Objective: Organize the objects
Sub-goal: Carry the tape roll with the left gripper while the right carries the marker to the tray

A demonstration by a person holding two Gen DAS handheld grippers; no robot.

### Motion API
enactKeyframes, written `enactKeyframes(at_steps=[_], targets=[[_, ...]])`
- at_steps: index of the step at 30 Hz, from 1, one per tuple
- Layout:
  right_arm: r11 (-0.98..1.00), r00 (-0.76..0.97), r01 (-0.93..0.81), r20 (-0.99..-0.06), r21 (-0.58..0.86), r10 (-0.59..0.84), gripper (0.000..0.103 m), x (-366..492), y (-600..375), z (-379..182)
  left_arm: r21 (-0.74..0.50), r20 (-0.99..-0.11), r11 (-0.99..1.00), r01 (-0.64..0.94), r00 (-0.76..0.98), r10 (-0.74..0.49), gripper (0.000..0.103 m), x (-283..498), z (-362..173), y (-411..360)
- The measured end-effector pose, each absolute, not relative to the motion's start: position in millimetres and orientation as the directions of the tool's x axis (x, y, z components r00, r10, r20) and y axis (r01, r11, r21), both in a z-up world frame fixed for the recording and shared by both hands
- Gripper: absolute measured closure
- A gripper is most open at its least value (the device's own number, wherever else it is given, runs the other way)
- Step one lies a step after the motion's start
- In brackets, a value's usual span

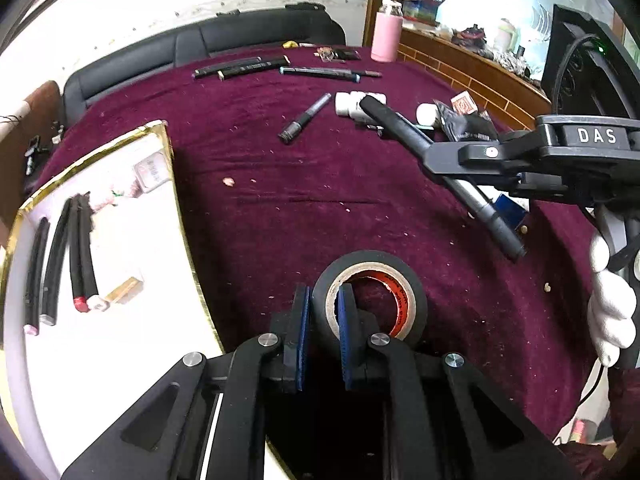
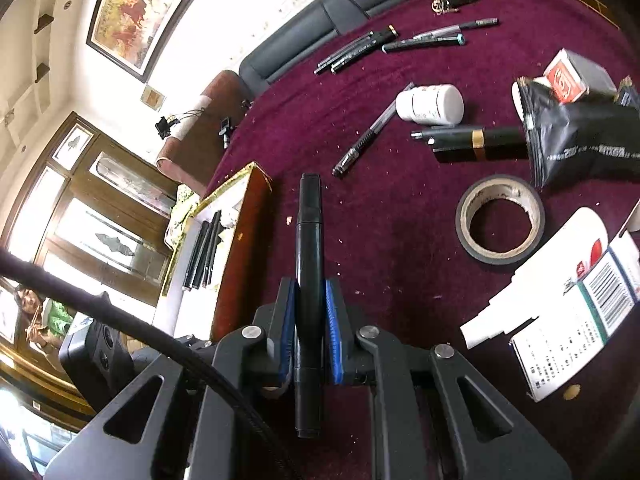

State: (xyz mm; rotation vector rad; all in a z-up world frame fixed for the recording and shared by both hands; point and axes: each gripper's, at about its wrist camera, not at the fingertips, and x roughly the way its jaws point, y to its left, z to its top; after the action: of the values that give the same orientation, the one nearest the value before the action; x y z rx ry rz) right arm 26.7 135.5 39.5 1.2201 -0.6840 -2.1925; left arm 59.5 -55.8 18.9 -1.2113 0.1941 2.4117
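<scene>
My left gripper (image 1: 323, 312) is shut on the near wall of a black tape roll (image 1: 370, 296), one pad inside the ring and one outside. The roll also shows in the right wrist view (image 2: 500, 220), where my left gripper does not show. My right gripper (image 2: 310, 300) is shut on a black marker (image 2: 309, 240) and holds it above the cloth, pointing toward the gold-rimmed box (image 2: 240, 200). In the left wrist view my right gripper (image 1: 460, 152) carries the marker (image 1: 400, 120) at the right. The box (image 1: 100, 240) holds several pens (image 1: 60, 256).
On the maroon cloth (image 1: 300, 200) lie loose pens (image 1: 306, 118), a white bottle (image 2: 430, 104), a black foil pouch (image 2: 580, 136), a black-and-gold tube (image 2: 476, 142) and white cartons (image 2: 568, 272). A pink bottle (image 1: 386, 32) and more pens (image 1: 320, 71) lie at the far edge.
</scene>
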Motion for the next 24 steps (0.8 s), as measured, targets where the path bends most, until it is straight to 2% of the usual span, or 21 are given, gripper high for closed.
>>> enactKeyframes(at_steps=[9, 12, 14, 20, 24], targets=[[-0.711, -0.465, 0.222, -0.568, 0.667, -0.679, 0.09, 30, 137, 54, -0.167, -0.689, -0.887, -0.43, -0.593, 0.417, 0.093, 66, 68, -85], [-0.703, -0.446, 0.262, -0.562, 0.662, -0.696, 0.09, 28, 123, 65, -0.18, -0.658, -0.908, -0.379, -0.64, 0.398, 0.093, 62, 86, -115], [-0.689, -0.428, 0.292, -0.554, 0.663, -0.714, 0.09, 27, 108, 73, -0.185, -0.651, -0.926, -0.33, -0.665, 0.367, 0.093, 56, 92, -141], [-0.606, -0.322, 0.365, -0.515, 0.707, -0.794, 0.09, 9, 44, 92, -0.112, -0.671, -0.986, -0.123, -0.722, 0.167, 0.093, 43, 93, -224], [-0.606, -0.271, 0.388, -0.542, 0.694, -0.795, 0.09, -15, -9, 98, -0.066, -0.702, -0.997, -0.03, -0.709, 0.067, 0.093, 20, 78, -261]])
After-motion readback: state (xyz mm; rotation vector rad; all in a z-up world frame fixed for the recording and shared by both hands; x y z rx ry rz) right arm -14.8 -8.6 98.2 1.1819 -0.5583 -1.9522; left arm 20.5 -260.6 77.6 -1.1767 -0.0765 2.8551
